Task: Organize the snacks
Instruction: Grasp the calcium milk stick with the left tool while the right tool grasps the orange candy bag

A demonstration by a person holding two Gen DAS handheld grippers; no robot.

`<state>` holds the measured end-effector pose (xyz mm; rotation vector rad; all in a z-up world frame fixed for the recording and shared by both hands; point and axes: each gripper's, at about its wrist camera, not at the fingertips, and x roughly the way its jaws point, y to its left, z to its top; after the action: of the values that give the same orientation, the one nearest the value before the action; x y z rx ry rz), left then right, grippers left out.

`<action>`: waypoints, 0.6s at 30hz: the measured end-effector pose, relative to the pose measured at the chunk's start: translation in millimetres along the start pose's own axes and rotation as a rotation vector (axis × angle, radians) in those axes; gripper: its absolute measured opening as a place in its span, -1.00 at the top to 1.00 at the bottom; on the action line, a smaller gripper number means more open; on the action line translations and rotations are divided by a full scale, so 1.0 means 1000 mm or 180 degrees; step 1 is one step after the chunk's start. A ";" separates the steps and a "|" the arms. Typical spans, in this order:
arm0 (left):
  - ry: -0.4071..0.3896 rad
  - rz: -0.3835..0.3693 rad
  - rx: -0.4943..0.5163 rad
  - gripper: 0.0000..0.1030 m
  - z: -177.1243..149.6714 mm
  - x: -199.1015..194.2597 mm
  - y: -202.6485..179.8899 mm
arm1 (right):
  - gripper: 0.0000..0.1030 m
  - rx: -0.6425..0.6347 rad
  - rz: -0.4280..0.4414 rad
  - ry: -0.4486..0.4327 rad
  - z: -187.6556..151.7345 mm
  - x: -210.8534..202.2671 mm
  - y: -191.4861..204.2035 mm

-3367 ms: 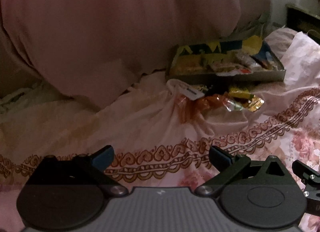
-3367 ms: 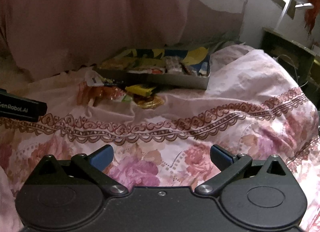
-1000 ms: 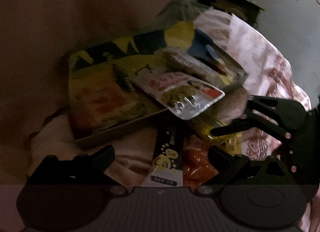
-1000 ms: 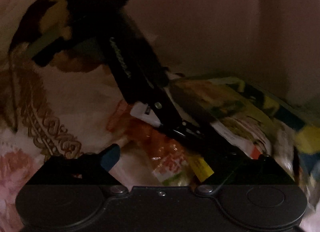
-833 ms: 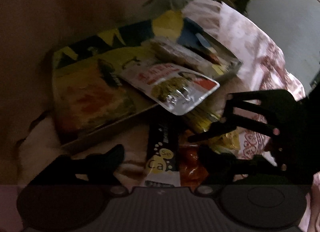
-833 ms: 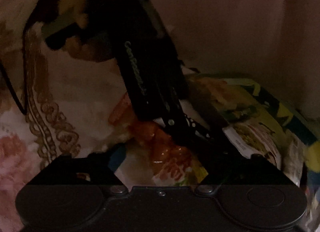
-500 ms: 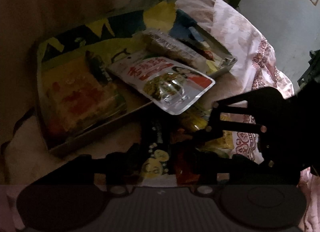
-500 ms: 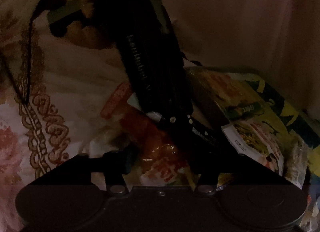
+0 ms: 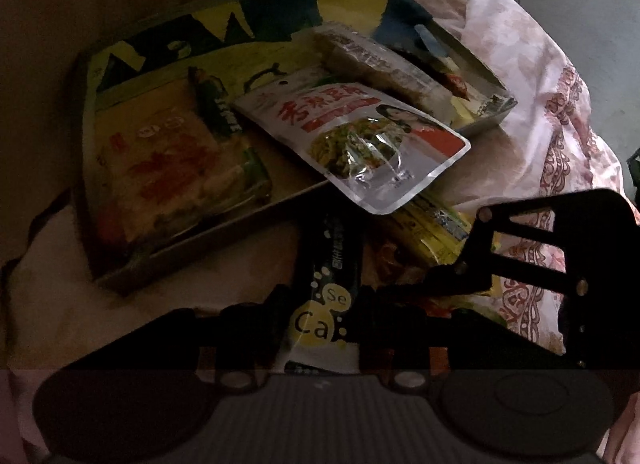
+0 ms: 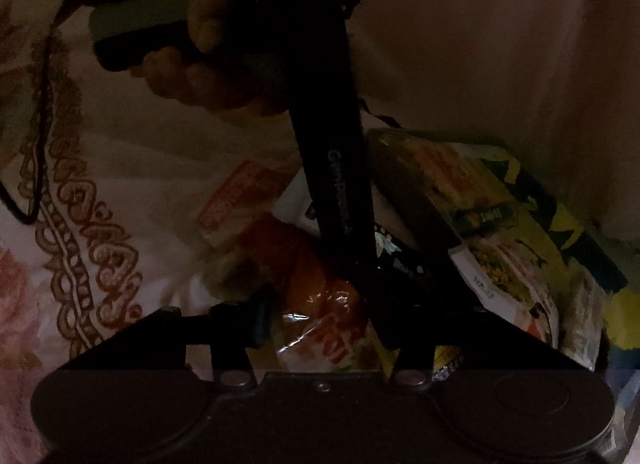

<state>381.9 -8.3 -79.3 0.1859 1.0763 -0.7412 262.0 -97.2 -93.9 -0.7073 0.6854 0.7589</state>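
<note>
Left gripper (image 9: 320, 324) is reaching low over the bed, its two dark fingers closing in on either side of the black stick sachet with yellow "Se Ca" bubbles (image 9: 326, 292); fingers look touching the sachet's edges, grip looks closed on it but the lighting is dim. The sachet is lying flat on the bedsheet, pointing away toward the tray.

Right gripper (image 10: 320, 324) is coming in from the right side, angled down, jaws at medium width and straddling the orange crinkly snack packet (image 10: 320, 304); whether the pads are touching it cannot be told. In the left view this gripper is showing as a dark linkage (image 9: 540, 248) just beside the sachet. The person's left hand (image 10: 208, 63) is wrapping around the left gripper's handle, which is crossing the right view diagonally.

Yellow foil packets (image 9: 432, 223) are lying just beyond the orange packet, under the edge of a white pouch with red lettering and a clear window (image 9: 352, 135). That pouch is overhanging the near wall of the shallow yellow-and-blue cardboard tray (image 9: 192, 260). Inside the tray, a big orange-yellow clear-wrapped pack (image 9: 168, 167) is sitting at left, a long pale wrapped bar (image 9: 380, 63) further back.

Everything is resting on the pink floral bedsheet with brown heart border (image 10: 80, 223). Plain pink fabric (image 10: 480, 63) is rising behind the tray.
</note>
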 end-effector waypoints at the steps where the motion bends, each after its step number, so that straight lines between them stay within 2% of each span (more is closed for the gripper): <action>1: -0.0010 0.0005 -0.0016 0.25 -0.002 -0.002 -0.001 | 0.09 -0.0054 -0.0056 -0.0005 -0.001 -0.002 0.004; 10: 0.0008 0.0190 -0.0248 0.31 -0.028 -0.033 -0.024 | 0.16 -0.0155 -0.0397 0.0016 -0.020 -0.046 0.037; 12: 0.0055 0.0266 -0.0366 0.31 -0.037 -0.040 -0.029 | 0.22 -0.0117 -0.0430 0.0033 -0.023 -0.057 0.044; 13: 0.0066 0.0297 -0.0432 0.31 -0.042 -0.044 -0.031 | 0.40 -0.0092 -0.0429 0.0053 -0.024 -0.063 0.047; 18: 0.0024 0.0266 -0.0779 0.31 -0.066 -0.062 -0.040 | 0.49 -0.0039 -0.0490 0.0129 -0.037 -0.078 0.065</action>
<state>291.9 22.0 -50.1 0.0243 1.1494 -0.5288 157.6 -119.3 -76.3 -0.7791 0.6555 0.6092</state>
